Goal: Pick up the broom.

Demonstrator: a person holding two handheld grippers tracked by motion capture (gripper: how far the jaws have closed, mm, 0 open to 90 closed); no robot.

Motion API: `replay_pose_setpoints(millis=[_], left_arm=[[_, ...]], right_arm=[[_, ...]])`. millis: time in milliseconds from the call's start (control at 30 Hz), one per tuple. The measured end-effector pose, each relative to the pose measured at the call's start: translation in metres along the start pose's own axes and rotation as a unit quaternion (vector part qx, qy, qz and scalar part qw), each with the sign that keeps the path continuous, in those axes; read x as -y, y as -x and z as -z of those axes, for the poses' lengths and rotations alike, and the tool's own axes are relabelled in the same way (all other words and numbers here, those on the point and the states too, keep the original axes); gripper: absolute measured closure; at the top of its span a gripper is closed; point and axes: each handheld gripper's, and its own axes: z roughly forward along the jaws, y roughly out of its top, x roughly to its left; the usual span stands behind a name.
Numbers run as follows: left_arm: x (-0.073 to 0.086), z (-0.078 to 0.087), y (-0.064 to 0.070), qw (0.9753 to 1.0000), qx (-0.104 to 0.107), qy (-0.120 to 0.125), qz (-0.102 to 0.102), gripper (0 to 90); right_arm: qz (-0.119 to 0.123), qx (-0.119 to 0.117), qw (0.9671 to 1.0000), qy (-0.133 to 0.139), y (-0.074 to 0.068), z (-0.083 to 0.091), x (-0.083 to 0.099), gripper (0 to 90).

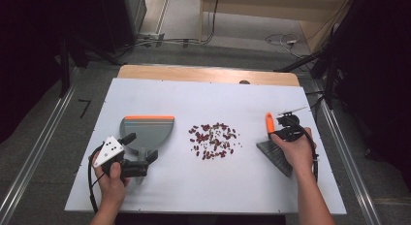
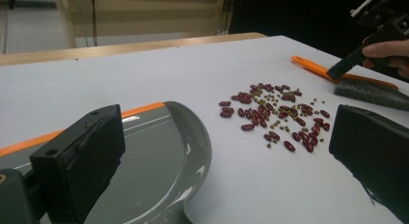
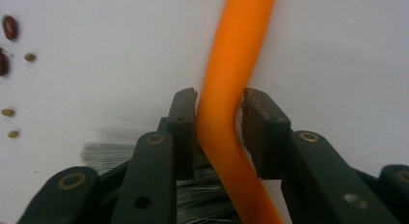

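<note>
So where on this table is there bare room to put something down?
The far strip of the table, beyond the dustpan and the beans, is bare. So is the near edge between the two forearms. The middle band is crowded: the left tool over the dustpan handle, the beans, and the right tool at the brush.

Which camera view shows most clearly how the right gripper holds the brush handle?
The right gripper view: its jaws close from both sides on the orange brush handle. The high view shows the brush small under the hand. The left gripper view shows it far off, with the right gripper above.
</note>
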Motion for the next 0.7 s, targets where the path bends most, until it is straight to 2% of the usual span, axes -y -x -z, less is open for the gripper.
replay_pose_setpoints(millis=[100,167,300,367,400,433,500,567,633,700], left_arm=[[0.0,-0.001,0.0,1.0,-0.001,0.0,-0.002,0.0],[0.0,-0.002,0.0,1.0,-0.002,-0.002,-0.002,0.0],[-0.001,-0.004,0.003,0.9999,-0.003,-0.003,-0.009,0.0],[-0.001,-0.006,0.004,0.9999,-0.003,-0.005,-0.014,0.0],[-0.001,-0.006,0.005,0.9998,-0.005,-0.007,-0.017,0.0],[-0.001,-0.006,0.006,0.9998,-0.004,-0.007,-0.019,0.0],[0.001,-0.006,0.006,0.9998,-0.004,-0.009,-0.018,0.0],[0.0,-0.006,0.005,0.9999,-0.003,-0.007,-0.015,0.0],[-0.001,-0.006,0.004,0.9999,-0.005,-0.004,-0.016,0.0],[-0.002,-0.006,0.005,0.9998,-0.002,-0.004,-0.018,0.0]], right_arm=[[0.001,0.005,1.0,0.001,-0.001,-0.002,0.001,66.2],[0.02,0.024,0.9995,-0.005,-0.007,-0.003,0.0,66.2],[0.009,0.018,0.9998,-0.006,-0.005,-0.003,-0.001,67.1],[0.001,0.016,0.9999,0.001,-0.004,-0.003,0.002,67.7],[-0.015,0.004,0.9995,0.026,-0.001,-0.003,0.009,67.8],[-0.024,-0.003,0.9991,0.034,0.0,-0.003,0.011,67.8],[-0.023,0.001,0.999,0.04,-0.001,-0.003,0.012,67.8],[-0.009,0.012,0.999,0.043,-0.003,-0.003,0.013,67.9],[-0.008,0.004,0.9988,0.048,-0.002,-0.003,0.015,67.8],[-0.004,-0.009,0.9978,0.065,0.002,-0.003,0.019,67.8]])
